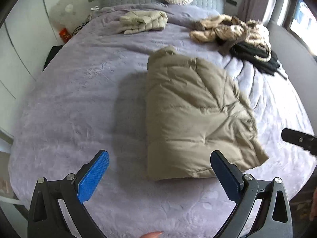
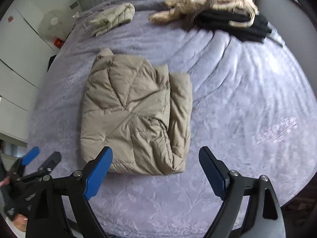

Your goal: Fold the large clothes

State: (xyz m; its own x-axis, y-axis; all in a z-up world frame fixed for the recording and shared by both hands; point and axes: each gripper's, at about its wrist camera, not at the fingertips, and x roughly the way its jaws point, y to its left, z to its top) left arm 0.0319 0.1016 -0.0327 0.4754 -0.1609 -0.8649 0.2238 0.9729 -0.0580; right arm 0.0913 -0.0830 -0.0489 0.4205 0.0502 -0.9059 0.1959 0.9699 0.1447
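Tan quilted jacket point(image 2: 136, 117) folded into a thick rectangle, lying mid-bed on the lavender blanket point(image 2: 237, 103), nearer the foot edge. Left gripper point(image 1: 159, 170) and right gripper point(image 2: 155, 166) above the foot edge, jaws wide, gripping nothing, clear of the jacket.

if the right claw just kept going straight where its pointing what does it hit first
Most likely the folded beige quilted puffer jacket on the lavender bedspread: its near hem lies just ahead of the open right claw. Depth is unclear, so it might touch the bedspread in front first.
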